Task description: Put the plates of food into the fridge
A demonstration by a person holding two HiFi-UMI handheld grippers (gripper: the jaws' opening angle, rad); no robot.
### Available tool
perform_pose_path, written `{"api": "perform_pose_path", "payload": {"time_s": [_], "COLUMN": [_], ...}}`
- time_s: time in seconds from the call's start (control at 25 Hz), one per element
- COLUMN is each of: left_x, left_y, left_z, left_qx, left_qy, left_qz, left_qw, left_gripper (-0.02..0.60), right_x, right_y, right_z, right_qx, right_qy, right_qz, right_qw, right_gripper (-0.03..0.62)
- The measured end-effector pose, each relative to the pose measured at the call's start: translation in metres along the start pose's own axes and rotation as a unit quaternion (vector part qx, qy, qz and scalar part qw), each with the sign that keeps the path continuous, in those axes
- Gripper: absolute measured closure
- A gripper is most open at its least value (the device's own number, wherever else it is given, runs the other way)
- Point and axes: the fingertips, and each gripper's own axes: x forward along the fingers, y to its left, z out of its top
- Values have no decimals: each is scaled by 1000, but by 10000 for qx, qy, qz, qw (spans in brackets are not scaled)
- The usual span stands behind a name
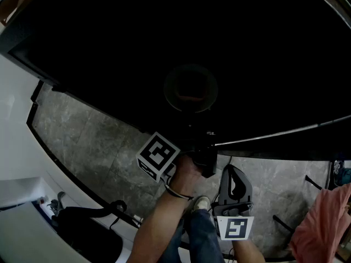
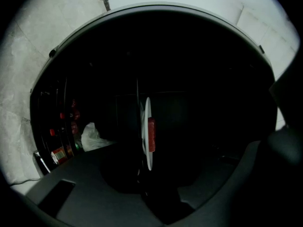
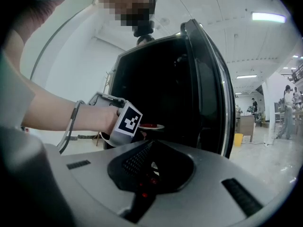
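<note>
The fridge [image 3: 156, 79] stands with its door [image 3: 208, 89] swung open; the interior is unlit and almost black.

The left gripper [image 1: 198, 147] points level into the opening, carried by the person's left hand [image 1: 184, 174]. The white plate [image 2: 147, 131] lies directly ahead of it, inside the cavity and near the front edge of the opening. The red food [image 2: 151, 135] sits on the plate. In the left gripper view the plate appears edge-on, in line with the fingers. Those fingers are lost in shadow, so it cannot be told whether they are apart or clamped on the rim. It also cannot be told whether a shelf carries the plate.

A white bag [image 2: 92, 137] lies deeper inside, toward the side where a rack holds red-labelled jars [image 2: 59, 152].

The right gripper [image 1: 232, 171] hangs outside the fridge, above the grey stone floor [image 1: 98, 141]. Its fingers appear to meet at the tips, with nothing between them.
</note>
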Motion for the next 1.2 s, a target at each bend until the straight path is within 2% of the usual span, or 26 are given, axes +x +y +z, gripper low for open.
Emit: {"api": "perform_pose_path", "payload": {"time_s": [0.12,0.36,0.56,1.2], "left_x": [-3,-13,-24,-61], "left_y": [-2,-2,-6,1], "left_z": [-2,-3,-3,-4], "left_qx": [6,-79,-141,-161], "left_qy": [24,-8,-44,-7], "left_qz": [-77,-141,-264,-279], "left_qw": [10000,9999,9995,9995], "left_gripper": [470,437,431,431], "right_x": [-2,-3,-5,-9], "right_y": [1,1,0,12], "right_z": [-1,1,1,5], "right_qx": [-24,-15,-5,-45], "right_qy": [27,-17,-17,-87], "right_qz": [16,17,-6,49], "right_qw": [10000,10000,10000,9999], "right_gripper": [583,583,583,583]}}
